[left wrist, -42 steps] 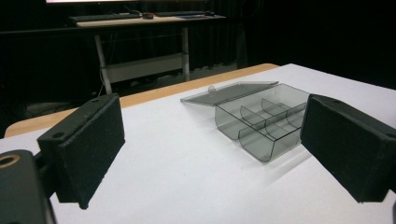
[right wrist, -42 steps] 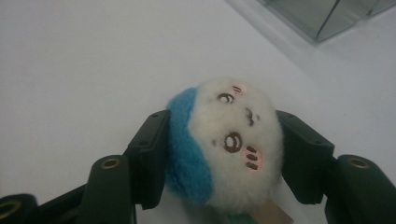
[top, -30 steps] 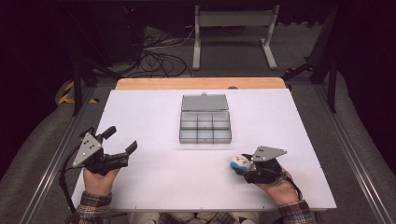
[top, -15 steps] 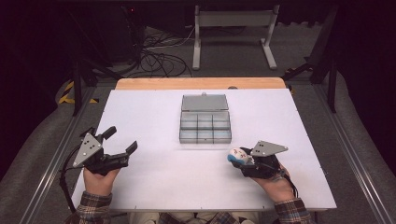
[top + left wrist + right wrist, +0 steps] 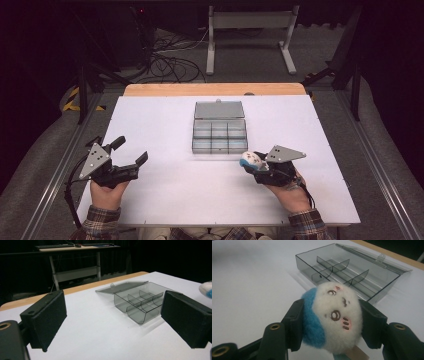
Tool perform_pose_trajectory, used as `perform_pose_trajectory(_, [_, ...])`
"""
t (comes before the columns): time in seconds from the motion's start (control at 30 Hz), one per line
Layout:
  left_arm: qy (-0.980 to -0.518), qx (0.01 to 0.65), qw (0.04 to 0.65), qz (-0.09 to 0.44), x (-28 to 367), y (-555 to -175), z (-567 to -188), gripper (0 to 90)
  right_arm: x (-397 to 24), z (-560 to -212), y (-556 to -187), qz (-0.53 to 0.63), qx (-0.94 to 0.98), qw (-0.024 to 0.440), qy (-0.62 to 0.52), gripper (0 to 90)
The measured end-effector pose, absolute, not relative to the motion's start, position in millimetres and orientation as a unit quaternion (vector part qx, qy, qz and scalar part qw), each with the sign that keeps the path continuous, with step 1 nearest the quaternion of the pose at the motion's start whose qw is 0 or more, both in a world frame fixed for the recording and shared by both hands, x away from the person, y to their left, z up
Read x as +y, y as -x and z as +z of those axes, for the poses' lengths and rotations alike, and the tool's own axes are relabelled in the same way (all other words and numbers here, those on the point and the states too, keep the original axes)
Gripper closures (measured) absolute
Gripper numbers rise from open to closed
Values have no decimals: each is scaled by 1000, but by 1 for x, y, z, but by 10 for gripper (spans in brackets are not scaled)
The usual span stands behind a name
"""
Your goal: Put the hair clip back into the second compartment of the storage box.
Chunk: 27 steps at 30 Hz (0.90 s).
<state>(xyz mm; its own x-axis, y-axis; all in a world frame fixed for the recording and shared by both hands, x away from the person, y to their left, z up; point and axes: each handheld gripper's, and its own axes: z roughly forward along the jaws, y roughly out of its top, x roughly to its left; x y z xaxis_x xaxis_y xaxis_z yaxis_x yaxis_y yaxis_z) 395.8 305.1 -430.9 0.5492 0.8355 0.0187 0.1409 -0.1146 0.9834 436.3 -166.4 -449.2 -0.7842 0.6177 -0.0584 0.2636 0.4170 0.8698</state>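
Note:
A small plush toy [image 5: 332, 317] with a white face and blue back sits between the jaws of my right gripper [image 5: 332, 326], which is shut on it; both pads press its sides. From above, the plush toy [image 5: 250, 160] is held just off the front right corner of a clear grey compartment box [image 5: 219, 134], whose lid lies open flat behind it. My left gripper [image 5: 131, 151] stands open near the table's left edge, nothing between its jaws. In the left gripper view the compartment box [image 5: 140, 302] lies ahead between the pads, and an edge of the plush toy [image 5: 207, 288] peeks in at right.
The white table top [image 5: 165, 190] has a wooden strip [image 5: 215, 89] along its far edge. Behind the table on the floor are cables [image 5: 170, 62] and a white stand [image 5: 250, 30]. Metal rails [image 5: 55, 170] run along both sides.
My right gripper has shifted a little left and toward the box with the plush toy held in it. The left gripper has stayed where it was.

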Motion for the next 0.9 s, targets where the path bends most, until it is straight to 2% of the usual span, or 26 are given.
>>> perform_pose_trajectory(0.9, [-675, 362, 563, 310, 308, -395, -431, 87, -137, -437, -459, 481, 809, 198, -273, 457])
